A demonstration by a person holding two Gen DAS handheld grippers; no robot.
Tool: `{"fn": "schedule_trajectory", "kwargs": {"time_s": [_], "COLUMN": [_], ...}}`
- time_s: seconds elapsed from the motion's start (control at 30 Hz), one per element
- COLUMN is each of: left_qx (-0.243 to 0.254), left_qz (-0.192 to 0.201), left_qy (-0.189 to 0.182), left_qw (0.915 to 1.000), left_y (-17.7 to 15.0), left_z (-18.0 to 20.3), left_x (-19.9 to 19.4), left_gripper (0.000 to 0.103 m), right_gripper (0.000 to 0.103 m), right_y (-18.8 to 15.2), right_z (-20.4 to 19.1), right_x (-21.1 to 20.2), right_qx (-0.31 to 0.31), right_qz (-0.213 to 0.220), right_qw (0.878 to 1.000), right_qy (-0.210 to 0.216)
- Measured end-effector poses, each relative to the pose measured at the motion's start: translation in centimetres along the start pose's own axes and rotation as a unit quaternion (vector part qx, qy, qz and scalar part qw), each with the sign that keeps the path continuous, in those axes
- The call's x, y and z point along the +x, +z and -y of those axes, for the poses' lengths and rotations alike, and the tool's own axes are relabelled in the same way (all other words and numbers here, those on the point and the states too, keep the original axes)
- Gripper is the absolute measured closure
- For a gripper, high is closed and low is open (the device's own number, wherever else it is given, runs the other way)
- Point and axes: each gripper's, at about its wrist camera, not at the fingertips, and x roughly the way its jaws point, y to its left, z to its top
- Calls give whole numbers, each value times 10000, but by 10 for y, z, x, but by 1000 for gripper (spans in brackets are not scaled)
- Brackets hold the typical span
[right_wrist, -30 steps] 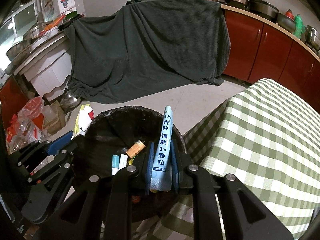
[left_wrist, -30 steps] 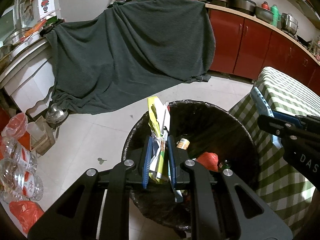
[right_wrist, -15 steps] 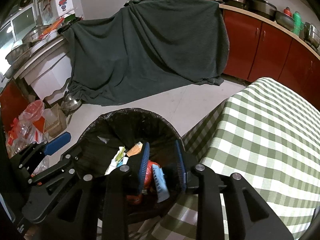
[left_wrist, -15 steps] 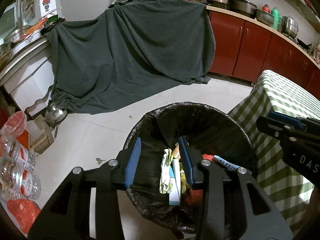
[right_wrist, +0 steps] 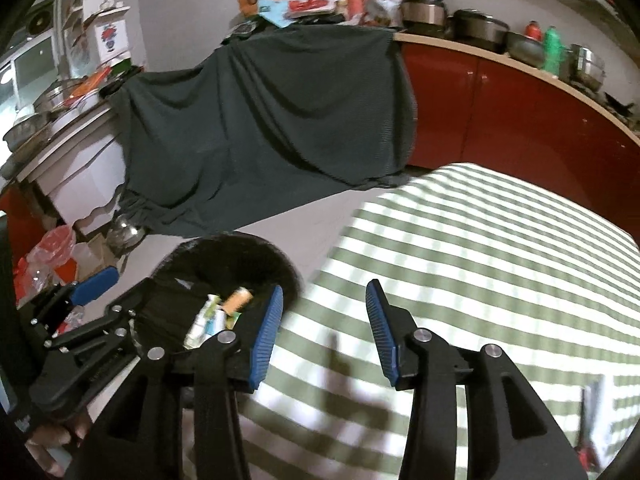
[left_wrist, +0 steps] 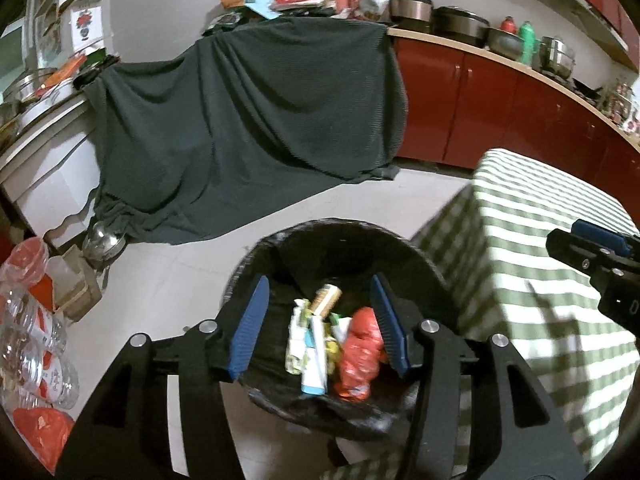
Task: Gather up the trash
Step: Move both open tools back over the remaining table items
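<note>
Left gripper (left_wrist: 318, 320) above black-lined trash bin (left_wrist: 432, 276), jaws released, spread wide, grasping nothing. Trash inside bin: white-green wrappers (left_wrist: 308, 344), red bag (left_wrist: 360, 344), tan tube (left_wrist: 326, 300). Right gripper (right_wrist: 324, 320) over green-checked bench (right_wrist: 500, 248), just beside bin, jaws likewise released, nothing between. Dark cloth (left_wrist: 248, 120) draped over furniture beyond.

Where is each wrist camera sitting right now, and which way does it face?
Left wrist: on the left gripper, above the black trash bin, looking down at wrappers inside; own open fingers show, right gripper at right edge.
Right wrist: on the right gripper, over the checked tablecloth; own open fingers, left gripper lower left.
Shared: bin, tablecloth, dark draped cloth.
</note>
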Motion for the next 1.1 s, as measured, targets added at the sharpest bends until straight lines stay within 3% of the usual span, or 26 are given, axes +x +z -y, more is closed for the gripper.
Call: {"fn": "schedule_trajectory", "kwargs": {"time_s": [0.53,1.1], "left_qx": [531,1082], "left_qz": [-17,-9], "left_qy": [-753,-1260], "left_qw": [9957,9861], "left_y": [-18,-43], "left_z": [101,187], "left_x": [-41,-78], "left_gripper": [51,51], "right_gripper": [58,58], "right_y": [-60,-124], "right_z": [105,185], "right_x": [-75,-133], "right_qx": [578,1274], "right_qz": [155,239], "right_qw": [9932,9790], "right_qy": [-998,-1576]}}
